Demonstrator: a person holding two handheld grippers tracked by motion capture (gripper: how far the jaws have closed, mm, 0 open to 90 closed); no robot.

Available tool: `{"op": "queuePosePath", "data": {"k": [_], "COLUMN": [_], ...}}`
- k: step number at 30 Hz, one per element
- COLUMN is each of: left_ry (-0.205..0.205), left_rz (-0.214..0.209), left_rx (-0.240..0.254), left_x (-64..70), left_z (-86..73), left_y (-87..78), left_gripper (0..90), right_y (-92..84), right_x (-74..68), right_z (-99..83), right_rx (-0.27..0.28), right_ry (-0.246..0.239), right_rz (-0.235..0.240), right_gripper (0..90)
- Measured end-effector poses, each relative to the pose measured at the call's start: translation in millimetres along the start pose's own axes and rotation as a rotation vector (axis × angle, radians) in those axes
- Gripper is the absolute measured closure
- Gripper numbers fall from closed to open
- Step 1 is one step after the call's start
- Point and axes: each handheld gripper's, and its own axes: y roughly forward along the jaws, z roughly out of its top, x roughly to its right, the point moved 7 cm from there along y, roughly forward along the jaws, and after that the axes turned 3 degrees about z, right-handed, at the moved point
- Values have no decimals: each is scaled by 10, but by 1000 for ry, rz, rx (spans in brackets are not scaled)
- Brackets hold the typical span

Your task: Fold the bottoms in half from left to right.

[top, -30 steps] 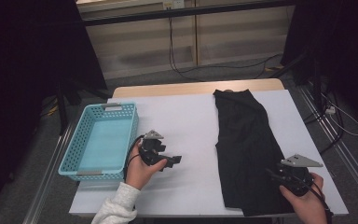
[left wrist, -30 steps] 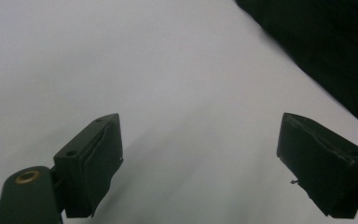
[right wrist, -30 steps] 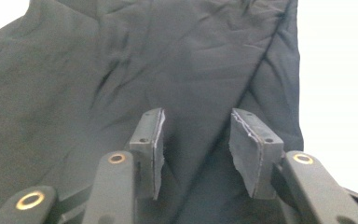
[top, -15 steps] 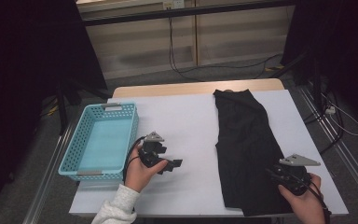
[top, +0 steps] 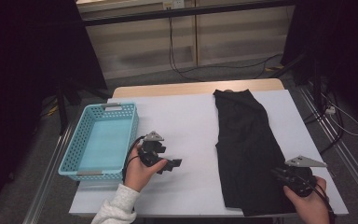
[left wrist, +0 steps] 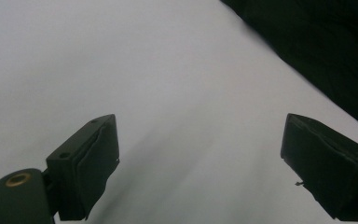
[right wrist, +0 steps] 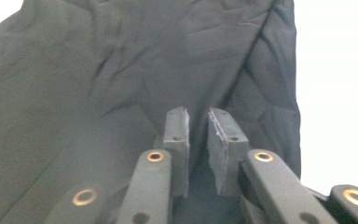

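Dark garment (top: 247, 149) lay flat on right half of worktop (top: 186, 121), long axis running from near edge to far edge. Right gripper (top: 279, 175) sat at garment's near right corner, jaws just been closing, nearly together, fold of cloth pinched between pads (right wrist: 179, 135). Left gripper (top: 173, 164) hovered over bare worktop, well left of garment, jaws spread wide, holding nothing, pointing toward cloth. Blue basket (top: 79, 161) stood beyond at far left.

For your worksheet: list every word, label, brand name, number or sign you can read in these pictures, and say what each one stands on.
None: no readable text stands on the black cloth garment, the light blue perforated plastic basket, the white table top, or either black gripper, left or right.
The small pale fitting on the far wall may bear marks, but they are too small and blurred to read.
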Motion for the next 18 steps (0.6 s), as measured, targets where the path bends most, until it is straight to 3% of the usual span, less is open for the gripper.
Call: {"op": "queuePosePath", "data": {"k": [2, 5, 9, 18], "left_ry": [16, 9, 7, 1], "left_rz": [11, 16, 20, 10], "left_rx": [-5, 0, 2, 2], "left_x": [-10, -25, -33, -38], "left_z": [3, 9, 7, 7], "left_y": [-6, -18, -27, -29], "left_gripper": [117, 118, 121, 132], "right_y": [8, 29, -9, -113], "right_x": [-12, -11, 23, 156], "right_z": [0, 18, 34, 61], "right_rx": [5, 8, 9, 25], "right_ry": [-14, -21, -8, 5], "right_rz": [4, 12, 32, 23], "right_gripper": [829, 893, 900, 900]}}
